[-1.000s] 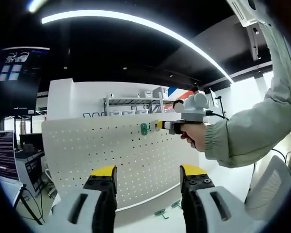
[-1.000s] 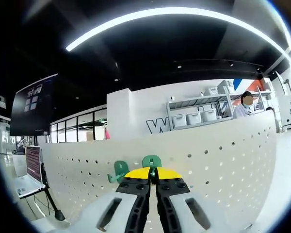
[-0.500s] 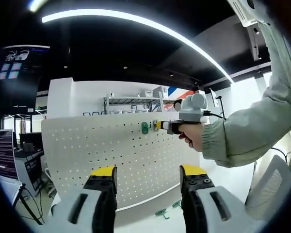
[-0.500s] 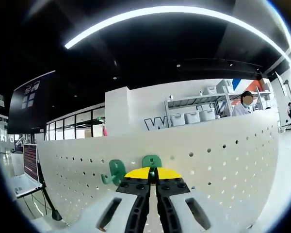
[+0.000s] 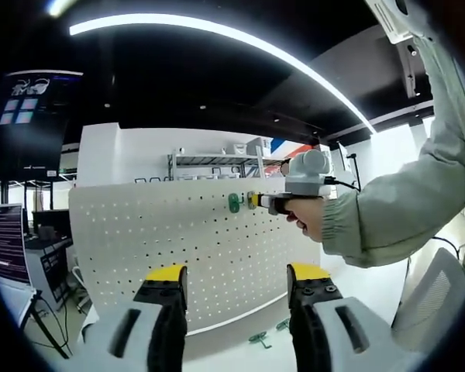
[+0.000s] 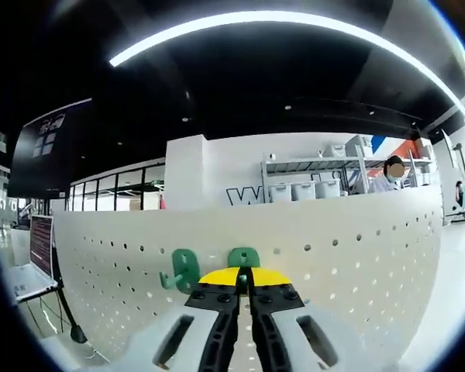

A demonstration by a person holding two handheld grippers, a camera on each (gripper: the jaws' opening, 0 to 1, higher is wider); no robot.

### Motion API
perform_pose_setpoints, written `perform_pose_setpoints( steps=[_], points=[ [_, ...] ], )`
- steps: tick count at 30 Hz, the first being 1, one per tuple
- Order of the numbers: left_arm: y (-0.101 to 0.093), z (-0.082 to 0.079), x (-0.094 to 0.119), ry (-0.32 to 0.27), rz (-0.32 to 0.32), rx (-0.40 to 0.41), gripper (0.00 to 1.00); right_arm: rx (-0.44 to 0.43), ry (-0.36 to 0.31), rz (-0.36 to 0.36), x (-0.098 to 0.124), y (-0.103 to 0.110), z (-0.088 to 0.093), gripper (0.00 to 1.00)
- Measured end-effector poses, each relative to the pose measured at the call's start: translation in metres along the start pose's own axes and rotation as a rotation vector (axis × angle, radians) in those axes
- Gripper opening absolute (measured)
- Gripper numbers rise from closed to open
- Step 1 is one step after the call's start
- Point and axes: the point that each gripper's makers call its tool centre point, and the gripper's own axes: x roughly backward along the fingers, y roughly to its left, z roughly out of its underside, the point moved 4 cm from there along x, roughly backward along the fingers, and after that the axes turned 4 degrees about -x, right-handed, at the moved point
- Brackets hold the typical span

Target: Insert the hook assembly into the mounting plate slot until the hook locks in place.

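Observation:
A white pegboard mounting plate (image 5: 178, 248) stands upright ahead of me. In the left gripper view my left gripper (image 5: 236, 298) is open and empty, well short of the board. A hand holds my right gripper (image 5: 257, 201) near the board's top edge, next to a green hook (image 5: 235, 203) on the board. In the right gripper view my right gripper (image 6: 244, 277) is shut on a green hook (image 6: 243, 257) pressed against the pegboard (image 6: 356, 256). Another green hook (image 6: 182, 269) hangs on the board just to its left.
Two loose green hooks (image 5: 258, 338) lie on the white surface at the board's foot. A monitor on a stand (image 5: 4, 252) is at the left. Shelving with bins (image 6: 314, 182) and a person stand behind the board. A sleeve (image 5: 403, 209) crosses the right side.
The right gripper with its hook has stayed at the board's top edge, shifting only slightly. Both views have drifted a little. The left gripper is unchanged.

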Motion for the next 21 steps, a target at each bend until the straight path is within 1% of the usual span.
perform_pose_setpoints(
  steps=[1, 6, 9, 11, 13, 14, 21],
  points=[
    [0.0000, 0.0001, 0.0000, -0.001, 0.000, 0.000, 0.54, 0.019, 0.003, -0.007, 0.0000, 0.0000, 0.0000, 0.02],
    [0.0002, 0.0004, 0.0004, 0.001, -0.001, 0.003, 0.54, 0.028, 0.013, -0.013, 0.0004, 0.0000, 0.0015, 0.04],
    [-0.0003, -0.0005, 0.0006, -0.002, 0.000, -0.002, 0.54, 0.028, 0.018, -0.007, 0.0015, -0.0007, 0.0028, 0.11],
    [-0.0003, -0.0008, 0.0007, -0.002, -0.001, -0.001, 0.54, 0.028, 0.023, -0.009, 0.0023, -0.0005, 0.0037, 0.13],
    [-0.0004, -0.0009, 0.0009, -0.002, -0.001, 0.000, 0.54, 0.032, 0.043, 0.003, 0.0028, -0.0028, 0.0071, 0.23],
    [-0.0005, -0.0009, 0.0011, -0.002, -0.002, 0.000, 0.54, 0.027, 0.044, 0.010, 0.0034, -0.0043, 0.0075, 0.26],
    [-0.0020, -0.0018, 0.0025, -0.002, -0.002, -0.001, 0.54, 0.033, 0.050, 0.011, 0.0075, -0.0065, 0.0082, 0.30]
  ],
)
